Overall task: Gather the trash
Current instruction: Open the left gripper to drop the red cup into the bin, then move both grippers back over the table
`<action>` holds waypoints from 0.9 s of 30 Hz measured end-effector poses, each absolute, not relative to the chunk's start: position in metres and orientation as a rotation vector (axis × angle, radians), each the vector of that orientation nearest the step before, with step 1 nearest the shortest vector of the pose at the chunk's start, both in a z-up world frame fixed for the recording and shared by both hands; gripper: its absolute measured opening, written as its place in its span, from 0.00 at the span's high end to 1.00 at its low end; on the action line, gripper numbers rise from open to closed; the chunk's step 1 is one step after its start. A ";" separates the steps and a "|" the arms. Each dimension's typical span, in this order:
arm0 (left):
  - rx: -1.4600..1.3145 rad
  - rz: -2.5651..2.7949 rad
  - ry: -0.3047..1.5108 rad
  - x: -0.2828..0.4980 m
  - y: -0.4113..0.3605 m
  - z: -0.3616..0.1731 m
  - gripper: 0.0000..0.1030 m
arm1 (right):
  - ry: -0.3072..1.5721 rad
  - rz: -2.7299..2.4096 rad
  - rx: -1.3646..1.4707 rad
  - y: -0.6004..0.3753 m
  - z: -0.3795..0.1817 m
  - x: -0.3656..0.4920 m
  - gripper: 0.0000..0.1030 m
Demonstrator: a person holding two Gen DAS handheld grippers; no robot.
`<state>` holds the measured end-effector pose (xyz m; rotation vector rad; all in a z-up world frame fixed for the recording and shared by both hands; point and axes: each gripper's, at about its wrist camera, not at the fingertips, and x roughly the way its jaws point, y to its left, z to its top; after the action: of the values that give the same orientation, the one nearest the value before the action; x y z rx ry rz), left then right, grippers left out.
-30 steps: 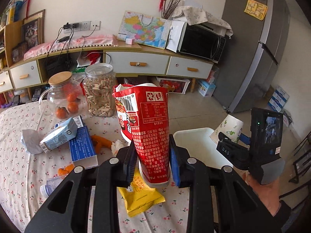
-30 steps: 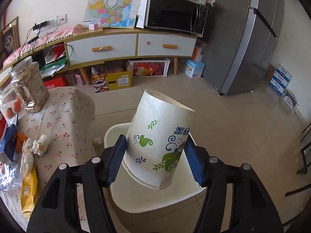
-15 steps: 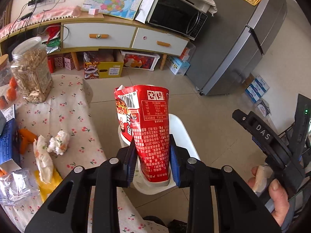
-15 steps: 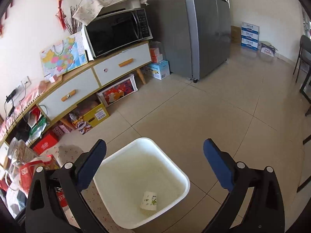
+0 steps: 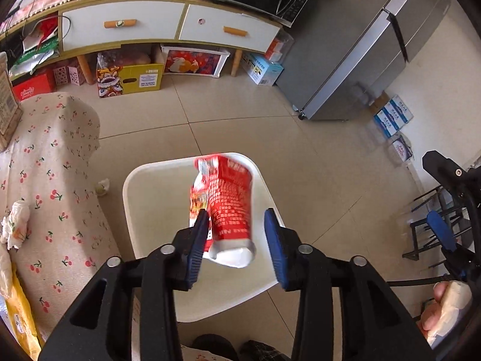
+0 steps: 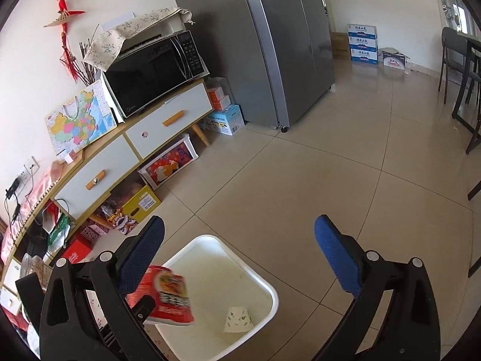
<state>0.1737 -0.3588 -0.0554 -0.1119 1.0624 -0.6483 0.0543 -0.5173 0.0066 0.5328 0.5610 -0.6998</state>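
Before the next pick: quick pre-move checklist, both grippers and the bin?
1. Left gripper released: ok, jaws apart, gap on the right side of the red cup.
2. Red cup heading into the white bin: ok so far, blurred, above the opening; landing cannot tell.
3. Right gripper empty: ok, wide open, nothing between its pads.
4. Paper cup in bin: ok, lying on the bin floor.
5. Trash left on the floral tablecloth: not ok, crumpled tissue and yellow packet remain.
6. Bin capacity: ok, mostly bare inside.
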 end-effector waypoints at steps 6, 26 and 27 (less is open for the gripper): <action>-0.064 -0.604 1.019 0.164 -0.347 -0.043 0.36 | 0.580 -0.711 0.479 -0.510 0.007 0.058 0.07; -0.003 -0.187 0.719 0.148 -0.223 0.025 0.08 | 0.554 -0.587 0.177 -0.397 0.020 0.086 0.07; -0.003 -0.173 0.713 0.147 -0.217 0.025 0.08 | 0.553 -0.580 0.167 -0.390 0.020 0.088 0.07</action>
<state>0.1466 -0.2167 0.0251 -0.0031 0.7126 -0.1734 0.0877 -0.3904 0.0200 0.1667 0.5533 -0.5796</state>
